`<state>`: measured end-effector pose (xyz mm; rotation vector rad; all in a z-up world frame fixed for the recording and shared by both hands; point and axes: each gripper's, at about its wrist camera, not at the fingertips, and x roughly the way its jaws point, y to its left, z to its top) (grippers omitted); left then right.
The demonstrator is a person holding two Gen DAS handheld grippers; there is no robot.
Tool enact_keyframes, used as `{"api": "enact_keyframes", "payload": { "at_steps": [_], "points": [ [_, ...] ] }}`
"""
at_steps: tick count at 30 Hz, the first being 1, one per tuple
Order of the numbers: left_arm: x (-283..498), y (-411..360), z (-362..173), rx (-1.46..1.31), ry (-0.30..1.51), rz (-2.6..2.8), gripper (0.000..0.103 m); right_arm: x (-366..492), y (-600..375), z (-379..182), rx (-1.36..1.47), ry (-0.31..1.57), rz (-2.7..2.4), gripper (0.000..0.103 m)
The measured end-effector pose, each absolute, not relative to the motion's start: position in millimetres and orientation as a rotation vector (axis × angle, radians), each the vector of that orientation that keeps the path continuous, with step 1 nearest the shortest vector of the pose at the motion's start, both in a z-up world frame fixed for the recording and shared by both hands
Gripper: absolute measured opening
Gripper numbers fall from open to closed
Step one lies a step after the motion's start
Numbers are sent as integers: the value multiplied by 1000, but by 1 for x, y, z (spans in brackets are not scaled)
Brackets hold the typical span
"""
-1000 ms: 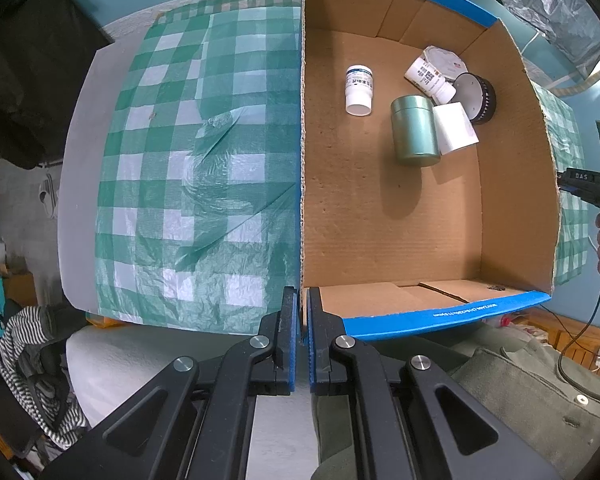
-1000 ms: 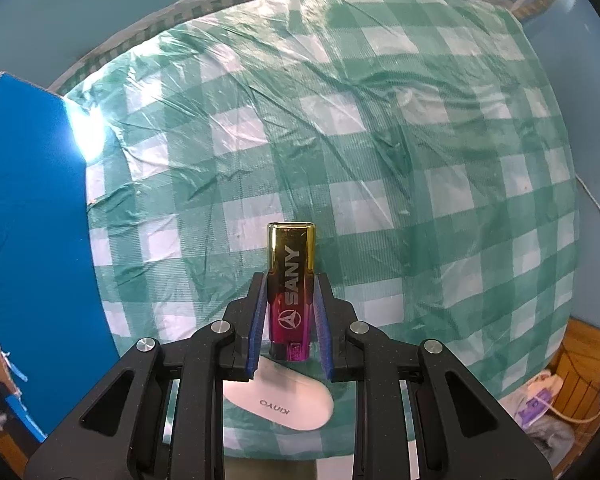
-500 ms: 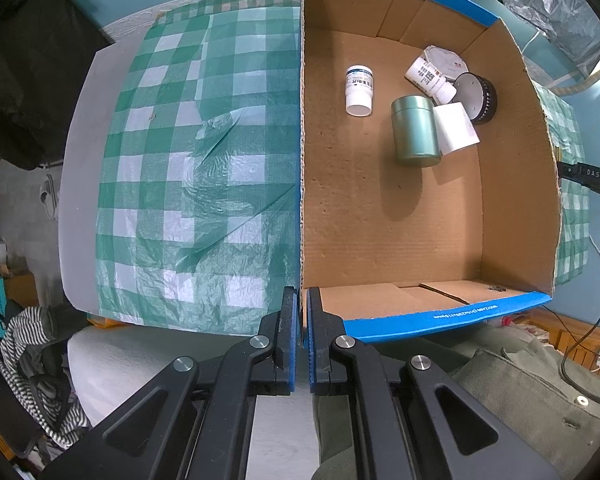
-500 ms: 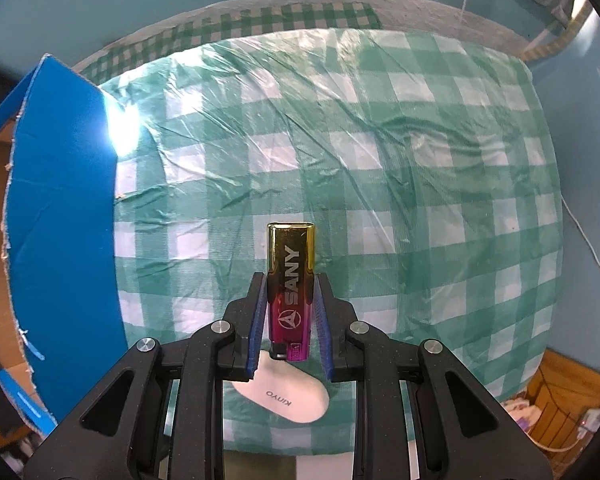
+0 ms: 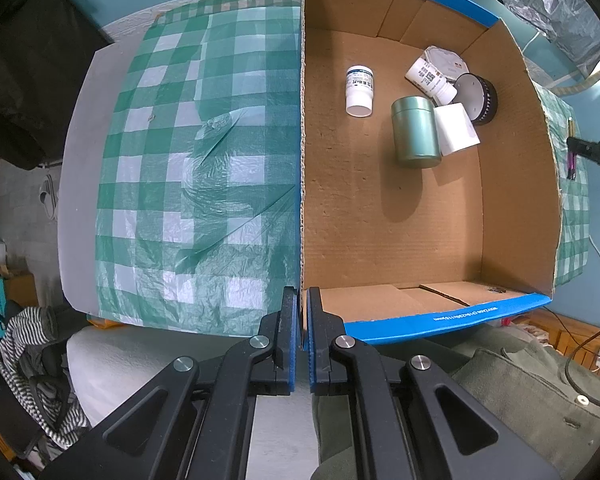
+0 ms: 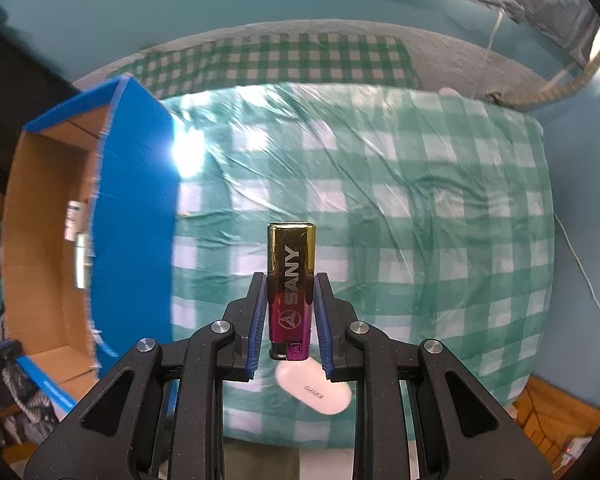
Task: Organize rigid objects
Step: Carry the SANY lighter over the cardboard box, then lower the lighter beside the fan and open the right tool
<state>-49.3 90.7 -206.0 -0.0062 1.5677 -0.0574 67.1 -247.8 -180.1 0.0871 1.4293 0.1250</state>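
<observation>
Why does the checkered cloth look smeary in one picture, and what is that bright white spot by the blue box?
Right wrist view: the checkered cloth is smeared by motion blur, while the held lighter looks sharp; the white spot is glare on the shiny plastic. Left wrist view: sharp, though the fisheye lens bends the cardboard box edges, and the green tin casts a soft shadow.

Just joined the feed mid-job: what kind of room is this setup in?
Probably a home room, not a lab or shop: a table under a green checked plastic cloth, striped clothing heaped beside it, teal painted walls, and a cardboard box serving as the sorting bin.
</observation>
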Motion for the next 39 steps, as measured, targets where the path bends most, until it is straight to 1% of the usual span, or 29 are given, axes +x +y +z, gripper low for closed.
{"api": "enact_keyframes", "payload": {
  "at_steps": [12,20,39],
  "points": [
    [-48,91,-208,-9,1571,-58,4,89,-199,-144,13,1383,265,22],
    [-48,91,-208,-8,1571,-57,4,107,-161,-132,-40,1352,343,22],
    [-51,92,-209,-4,1570,-57,4,133,-96,-158,-165,1375,442,22]
  ]
}}
